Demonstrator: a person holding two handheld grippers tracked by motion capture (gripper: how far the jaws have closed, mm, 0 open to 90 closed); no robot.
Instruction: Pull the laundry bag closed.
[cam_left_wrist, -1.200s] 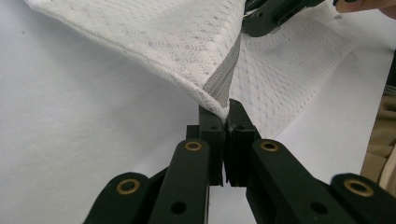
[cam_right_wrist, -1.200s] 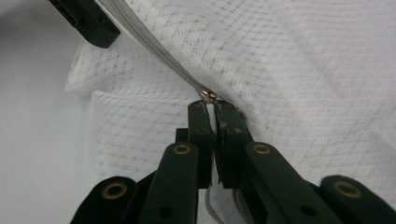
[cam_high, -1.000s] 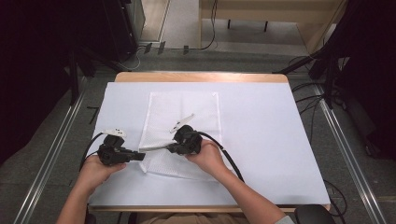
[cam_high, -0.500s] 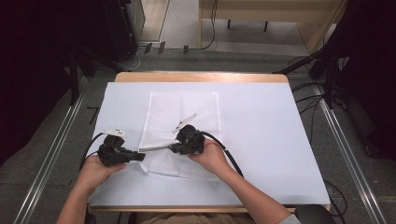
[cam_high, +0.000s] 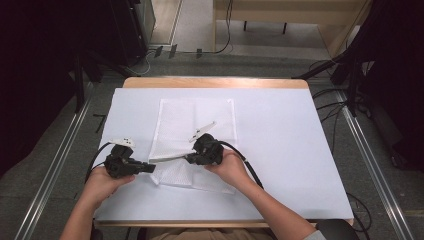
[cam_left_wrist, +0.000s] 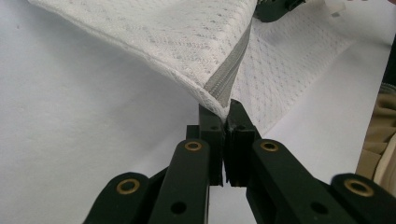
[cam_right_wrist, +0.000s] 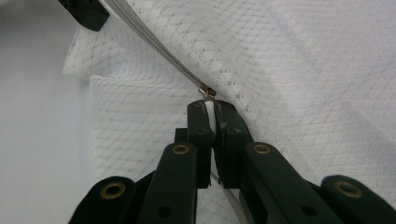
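**Two grippers hold a mesh bag by its zipper**

While the white mesh bag (cam_high: 195, 135) lies spread on the white sheet (cam_high: 280, 145) covering the table, its near edge is lifted between two grippers. At the bag's near-left corner, the left gripper (cam_high: 148, 167) has its jaws pressed together on the end of the grey zipper (cam_left_wrist: 229, 79); the left gripper view shows the fabric rising from the jaw tips, with the zipper tape running away from them along the raised edge. Further along that same zipper, toward the bag's middle, the right gripper (cam_high: 190, 159) is held in the person's right hand (cam_high: 231, 167). The right gripper view shows its jaws nearly closed, pinching just behind the small metal zipper slider (cam_right_wrist: 207, 93), with the grey tape stretching off toward the other gripper's black tip in the upper left corner. Between the two grippers the zipper line (cam_high: 167, 158) is drawn straight and raised above the sheet. The far part of the bag rests flat, away from the person. A cable (cam_high: 247, 162) trails from the right gripper back along the forearm, beside the bag's near-right corner. The left hand (cam_high: 102, 182) grips its tool just left of the bag.
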